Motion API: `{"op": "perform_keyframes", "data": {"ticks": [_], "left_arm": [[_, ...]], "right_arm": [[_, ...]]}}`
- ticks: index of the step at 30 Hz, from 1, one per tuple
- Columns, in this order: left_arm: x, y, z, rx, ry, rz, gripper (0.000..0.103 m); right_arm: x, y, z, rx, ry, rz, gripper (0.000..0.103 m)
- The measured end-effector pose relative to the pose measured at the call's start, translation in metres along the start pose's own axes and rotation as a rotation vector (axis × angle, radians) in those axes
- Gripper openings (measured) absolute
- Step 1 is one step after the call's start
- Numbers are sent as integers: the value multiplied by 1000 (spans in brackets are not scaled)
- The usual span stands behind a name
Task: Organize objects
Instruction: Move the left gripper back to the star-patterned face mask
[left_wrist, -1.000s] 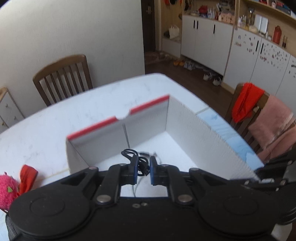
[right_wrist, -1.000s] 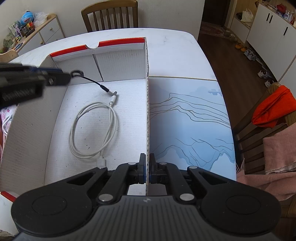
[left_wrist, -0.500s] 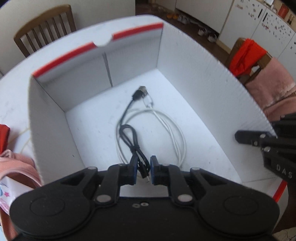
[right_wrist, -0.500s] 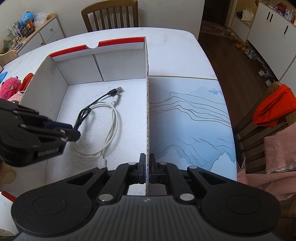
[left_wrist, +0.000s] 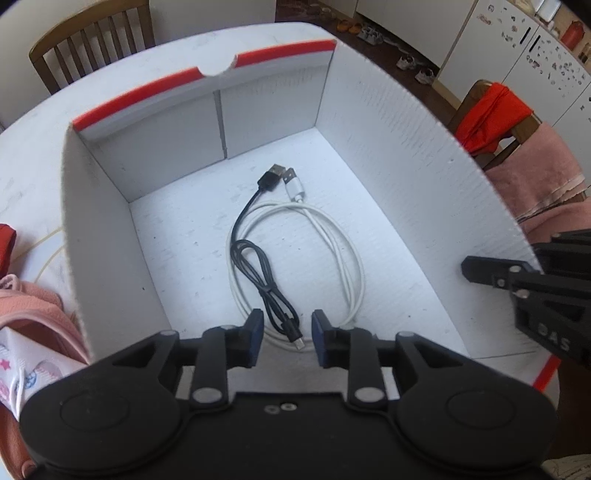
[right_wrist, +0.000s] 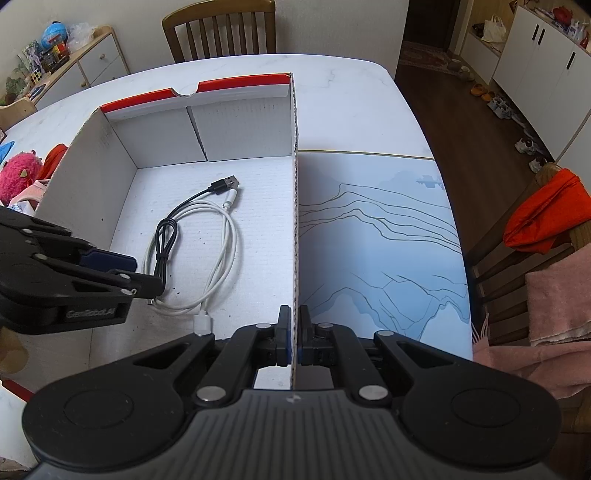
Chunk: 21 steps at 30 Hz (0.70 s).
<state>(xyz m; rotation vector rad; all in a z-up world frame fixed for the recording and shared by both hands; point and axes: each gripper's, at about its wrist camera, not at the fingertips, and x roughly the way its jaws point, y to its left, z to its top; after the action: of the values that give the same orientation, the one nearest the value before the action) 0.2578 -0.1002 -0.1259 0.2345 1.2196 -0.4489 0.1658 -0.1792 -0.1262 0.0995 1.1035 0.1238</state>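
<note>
Lying on the floor of the white cardboard box, the black cable rests in a loose bundle across the coiled white cable, their USB plugs side by side toward the far, red-edged wall. The left gripper points steeply down into the box; its jaws have just been opening and now stand parted, the black cable's small connector lying between the blue pads without being pressed. The right gripper is clenched on the box's right side wall, near its close end. The box stands on a white table, beside a pale blue printed mat.
</note>
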Motion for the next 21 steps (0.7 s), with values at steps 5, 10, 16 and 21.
{"op": "perform_keyframes", "data": {"ticks": [5,10,16,21], "left_arm": [[-21,1,-5,-2,-50,0,31],[-43,6,-12,-21,-111,28,34],[-73,18,-23,-60,-173,27,50],[-98,26,-31,-70,-223,35,58]], "right_arm": [[0,0,0,-1,1,-4,2],[-2,0,1,1,-1,-7,2],[-6,1,1,-1,-8,-12,2],[-6,2,0,-4,-7,-16,2]]}}
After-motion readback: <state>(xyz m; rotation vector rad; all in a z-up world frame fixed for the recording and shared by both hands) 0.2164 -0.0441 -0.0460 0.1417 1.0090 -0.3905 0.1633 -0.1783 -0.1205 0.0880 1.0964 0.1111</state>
